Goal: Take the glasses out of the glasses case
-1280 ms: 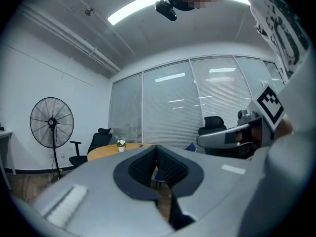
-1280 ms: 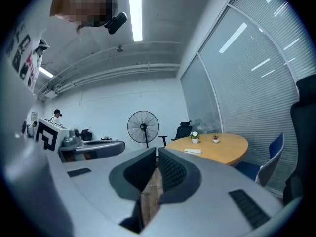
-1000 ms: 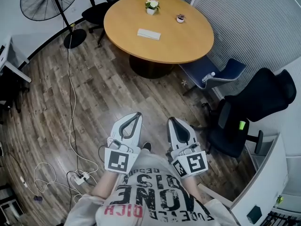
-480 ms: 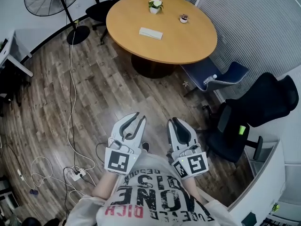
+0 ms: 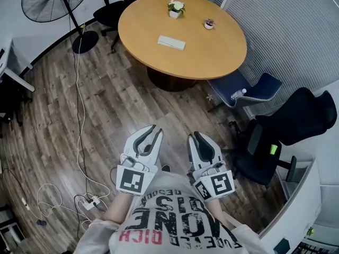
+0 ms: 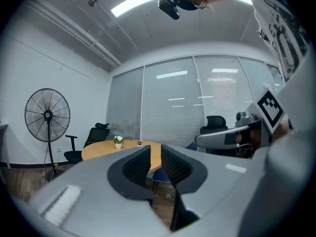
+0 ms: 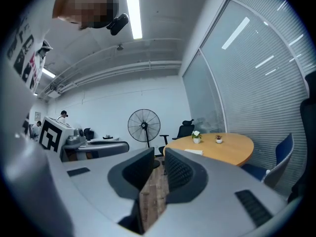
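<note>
Left tongs (image 5: pixel 152 132) just opened, empty; right tongs (image 5: pixel 194 137) clenched empty, may shove white case (image 5: pixel 171 42) across desk (image 5: pixel 212 54) instead of gripping.

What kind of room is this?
Probably an office meeting room: a round wooden table stands beside a wall of blinds, with black swivel chairs nearby and a big standing fan.

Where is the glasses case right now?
In the head view, the glasses case lies near the middle of the round table, just below the white flower pot.
</note>
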